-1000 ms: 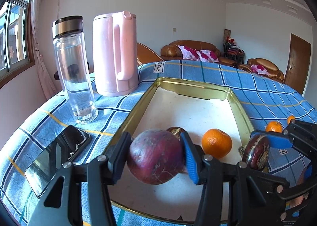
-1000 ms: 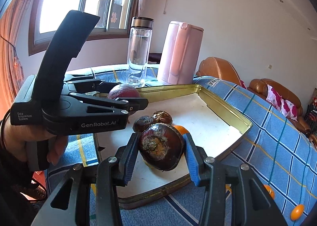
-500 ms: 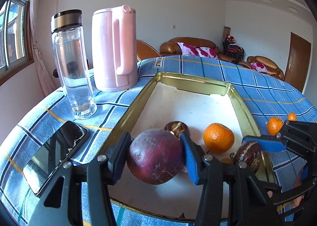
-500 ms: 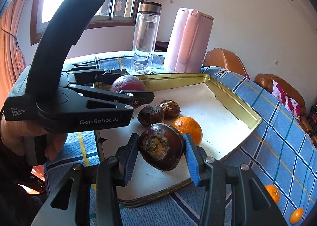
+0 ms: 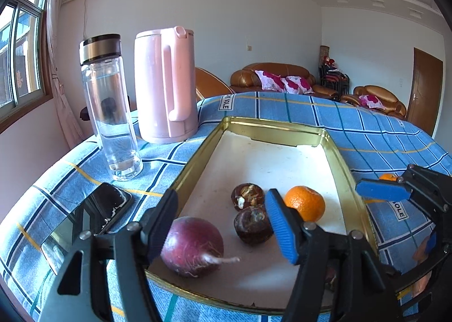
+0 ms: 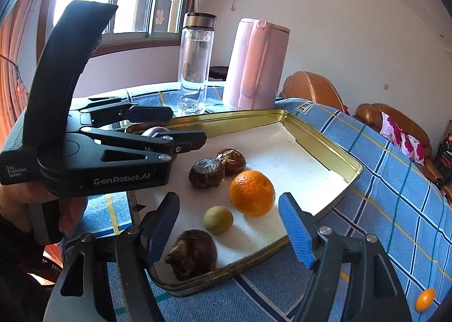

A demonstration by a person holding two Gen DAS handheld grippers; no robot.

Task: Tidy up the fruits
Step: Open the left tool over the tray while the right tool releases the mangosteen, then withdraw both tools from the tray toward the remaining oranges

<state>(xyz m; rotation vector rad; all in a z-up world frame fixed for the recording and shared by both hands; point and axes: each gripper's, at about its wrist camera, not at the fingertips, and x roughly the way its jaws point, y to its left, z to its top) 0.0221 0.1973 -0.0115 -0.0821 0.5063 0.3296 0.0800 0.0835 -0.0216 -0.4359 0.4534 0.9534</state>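
Note:
A gold-rimmed tray (image 5: 282, 124) with a white floor lies on the blue checked cloth. My left gripper (image 5: 223, 226) is open; a purple round fruit (image 5: 193, 245) rests on the tray floor between its jaws. My right gripper (image 6: 228, 226) is open above a dark brown fruit (image 6: 193, 254) lying in the tray's near corner. Two more brown fruits (image 6: 207, 173), an orange (image 6: 252, 192) and a small green fruit (image 6: 218, 219) lie in the tray. The left gripper's body (image 6: 99, 158) shows in the right wrist view.
A glass bottle (image 5: 108, 107) and a pink kettle (image 5: 165, 84) stand left of the tray. A black phone (image 5: 84, 217) lies near the table's front left edge. Small orange fruits lie on the cloth (image 6: 424, 298), (image 5: 387, 177). Sofas stand behind.
Both grippers have opened. The purple fruit and the dark brown fruit left the jaws and now rest on the tray floor.

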